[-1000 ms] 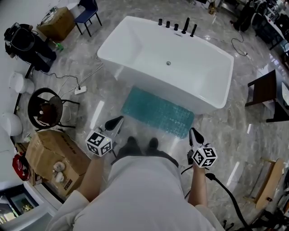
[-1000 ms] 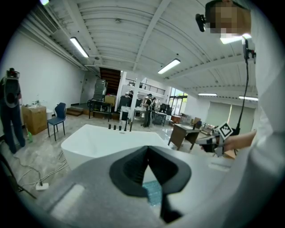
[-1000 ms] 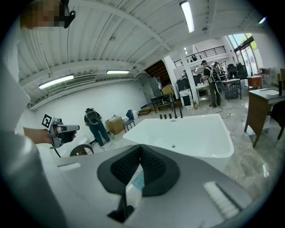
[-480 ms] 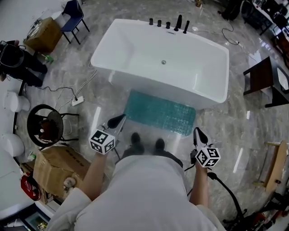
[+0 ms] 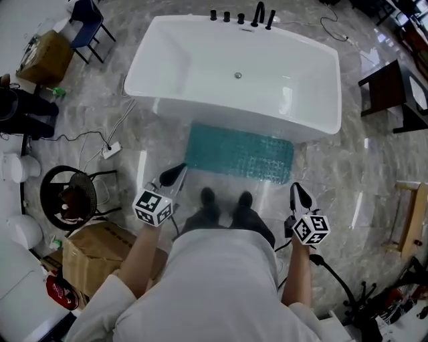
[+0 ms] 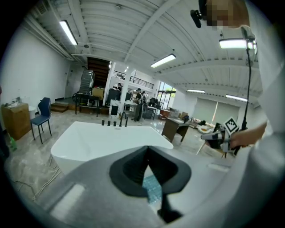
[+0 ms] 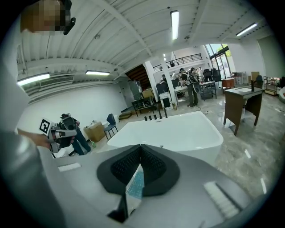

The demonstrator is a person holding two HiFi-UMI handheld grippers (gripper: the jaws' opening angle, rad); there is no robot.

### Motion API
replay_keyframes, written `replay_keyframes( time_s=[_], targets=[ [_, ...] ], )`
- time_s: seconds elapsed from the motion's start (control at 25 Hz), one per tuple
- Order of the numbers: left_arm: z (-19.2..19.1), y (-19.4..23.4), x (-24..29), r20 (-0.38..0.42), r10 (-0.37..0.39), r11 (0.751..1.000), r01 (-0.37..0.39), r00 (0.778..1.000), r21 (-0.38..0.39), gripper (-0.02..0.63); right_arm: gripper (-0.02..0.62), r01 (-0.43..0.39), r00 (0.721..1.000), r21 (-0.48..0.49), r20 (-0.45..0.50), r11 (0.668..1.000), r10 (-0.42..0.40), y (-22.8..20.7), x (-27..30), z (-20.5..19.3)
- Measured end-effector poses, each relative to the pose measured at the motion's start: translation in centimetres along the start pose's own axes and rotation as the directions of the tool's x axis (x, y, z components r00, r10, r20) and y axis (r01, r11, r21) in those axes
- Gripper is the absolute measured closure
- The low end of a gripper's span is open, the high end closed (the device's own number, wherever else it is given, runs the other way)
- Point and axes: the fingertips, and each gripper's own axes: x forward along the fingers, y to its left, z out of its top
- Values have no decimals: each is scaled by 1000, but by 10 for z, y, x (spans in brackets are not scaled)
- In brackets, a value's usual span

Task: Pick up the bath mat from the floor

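The teal bath mat lies flat on the marble floor against the front of the white bathtub. My left gripper hovers over the floor just off the mat's near left corner, shut and empty. My right gripper hangs off the mat's near right corner, also shut with nothing held. In the left gripper view the closed jaws point at the tub, and a sliver of mat shows below them. The right gripper view has the same closed jaws with a strip of mat beneath.
The person's dark shoes stand just short of the mat. A cardboard box, a round black fan and a power strip with cable sit at the left. A dark wooden table stands at the right, black faucets on the tub's far rim.
The person has stepped closer to the mat and tub, so both sit squarer in the view. Both grippers stay shut and have come slightly nearer the mat's near corners.
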Motion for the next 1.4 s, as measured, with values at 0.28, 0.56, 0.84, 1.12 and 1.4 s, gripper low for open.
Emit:
replay_keyframes(
  time_s=[0.28, 0.56, 0.84, 1.12, 1.4],
  targets=[
    [-8, 19, 26, -3, -17, 999, 17, 1000, -32, 607, 591, 29, 1000, 49, 4, 998, -29, -13, 20, -11],
    [-44, 39, 69, -6, -18, 994, 17, 1000, -108, 607, 591, 63, 998, 119, -38, 991, -59, -53, 48, -50],
    [-101, 58, 122, -51, 24, 996, -28, 998, -82, 607, 591, 44, 994, 81, -102, 996, -36, -95, 87, -91],
    [-185, 82, 171, -91, 83, 993, -90, 992, -75, 607, 591, 62, 988, 10, -145, 998, -60, -155, 125, -155],
    [-266, 114, 204, -106, 90, 988, -102, 990, -114, 607, 591, 73, 985, 15, -161, 997, -70, -208, 171, -218]
  ],
)
